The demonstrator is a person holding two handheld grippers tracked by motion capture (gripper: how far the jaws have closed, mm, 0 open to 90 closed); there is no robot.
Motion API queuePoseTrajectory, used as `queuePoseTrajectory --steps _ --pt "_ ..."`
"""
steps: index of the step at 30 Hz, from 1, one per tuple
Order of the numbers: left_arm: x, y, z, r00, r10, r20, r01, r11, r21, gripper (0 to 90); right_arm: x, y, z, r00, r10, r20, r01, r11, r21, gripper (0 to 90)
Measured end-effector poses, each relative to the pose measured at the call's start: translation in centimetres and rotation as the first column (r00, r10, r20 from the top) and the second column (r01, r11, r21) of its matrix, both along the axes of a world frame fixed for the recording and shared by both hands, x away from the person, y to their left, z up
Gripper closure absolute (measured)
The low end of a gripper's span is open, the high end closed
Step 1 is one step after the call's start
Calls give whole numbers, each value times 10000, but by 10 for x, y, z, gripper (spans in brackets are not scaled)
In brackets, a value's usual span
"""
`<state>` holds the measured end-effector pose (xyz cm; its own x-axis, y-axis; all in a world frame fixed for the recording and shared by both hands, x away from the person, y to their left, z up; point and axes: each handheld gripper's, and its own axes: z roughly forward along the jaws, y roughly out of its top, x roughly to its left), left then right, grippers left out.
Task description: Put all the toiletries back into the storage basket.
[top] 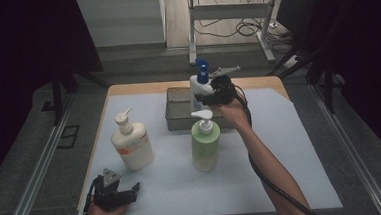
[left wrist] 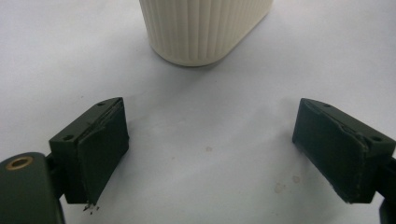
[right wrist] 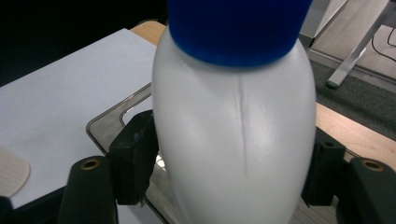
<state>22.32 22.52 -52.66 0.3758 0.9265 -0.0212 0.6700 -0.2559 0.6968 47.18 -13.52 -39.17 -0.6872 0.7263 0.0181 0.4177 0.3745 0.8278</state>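
Wooden at its far edge and covered by a pale blue-white mat, the table (top: 127,89) carries everything in this scene. At the back of the mat sits a grey metal tray (top: 178,110), and a white bottle with a blue spray top (top: 199,84) stands upright in its right part. The right claw (top: 209,97) reaches it from the right, level with the bottle's body. In the right gripper view the white bottle (right wrist: 233,135) stands squarely between the two black jaws, which flank it on either side at its widest part; the left pad looks to lie against the bottle wall, though whether both pads press on it cannot be told, and the tray's rim (right wrist: 112,116) shows just behind.

Near the middle of the mat, in front of the tray, stands a green pump bottle (top: 206,144) with a white dispenser head. To its left, well apart, stands a cream pump bottle (top: 132,143) with an orange label.

At the near left corner of the table the left claw (top: 131,190) rests low on the mat, its jaws pointing toward the right. In the left gripper view the left claw (left wrist: 210,154) stands wide open with nothing between its pads, and the ribbed base of the cream bottle (left wrist: 205,32) rises just beyond them, not touching either jaw.
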Motion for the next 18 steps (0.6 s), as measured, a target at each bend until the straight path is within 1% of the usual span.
queuePoseTrajectory --steps 3,7,9,13,18 --pt "0 0 0 10000 0 1 0 10000 2 103 -3 -3 1 9999 62 96 -62 10000 -79 295" --pt "0 0 0 10000 -1 4 1 10000 -10 103 -7 -7 3 9998 195 -27 -195 9998 -11 285" --pt "0 0 0 10000 -2 3 2 10000 -10 103 -10 -9 4 9995 305 5 -305 9995 26 277" --pt "0 0 0 10000 3 19 -3 10000 -12 103 -15 -15 7 9994 335 -2 -335 9994 59 269" --pt "0 0 0 10000 2 7 -2 10000 -3 103 -21 -25 7 9984 564 -5 -564 9983 131 267"
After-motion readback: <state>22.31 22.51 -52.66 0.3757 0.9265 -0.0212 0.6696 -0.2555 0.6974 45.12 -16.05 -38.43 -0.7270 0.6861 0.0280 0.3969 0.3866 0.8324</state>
